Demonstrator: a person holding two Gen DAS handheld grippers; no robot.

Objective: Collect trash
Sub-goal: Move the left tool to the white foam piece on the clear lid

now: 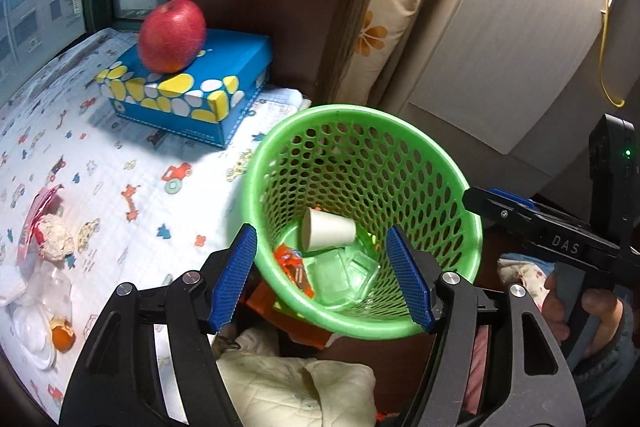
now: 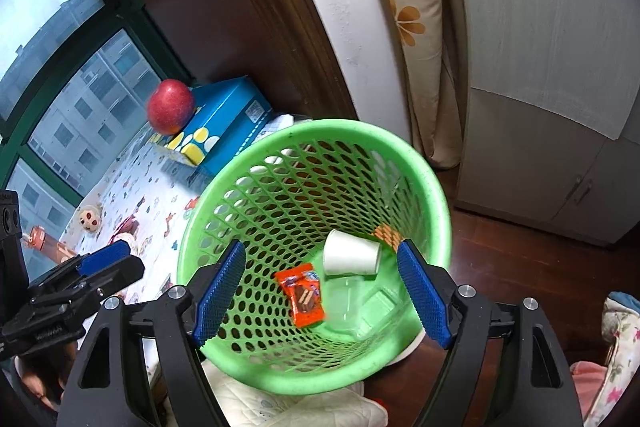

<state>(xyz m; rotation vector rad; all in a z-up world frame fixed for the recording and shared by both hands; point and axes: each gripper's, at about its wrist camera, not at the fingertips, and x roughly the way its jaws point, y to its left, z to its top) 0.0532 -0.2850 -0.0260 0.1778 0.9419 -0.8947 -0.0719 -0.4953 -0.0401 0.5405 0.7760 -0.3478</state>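
Note:
A green perforated basket point(image 1: 340, 109) point(image 2: 340, 127) stands tilted beside the table. Inside it lie a white paper cup point(image 1: 328, 229) point(image 2: 350, 259) on its side, an orange snack wrapper point(image 1: 292, 267) point(image 2: 304, 293) and a clear plastic container point(image 1: 344, 275) point(image 2: 356, 303). My left gripper point(image 1: 322, 279) hangs open over the basket's mouth, nothing between its blue pads. My right gripper point(image 2: 320, 291) is also open above the basket and holds nothing. On the table's left lie a crumpled paper ball point(image 1: 56, 237), a pink wrapper point(image 1: 40, 211), an orange peel point(image 1: 62, 337) and clear plastic pieces point(image 1: 32, 331).
A red apple point(image 1: 172, 35) sits on a blue patterned box point(image 1: 192, 95) at the table's back, by the window. The tablecloth point(image 1: 120, 167) has a cartoon print. A flowered pillow point(image 1: 400, 7) and a pale cabinet point(image 2: 540, 147) stand behind the basket. Quilted bedding point(image 1: 296, 387) lies below.

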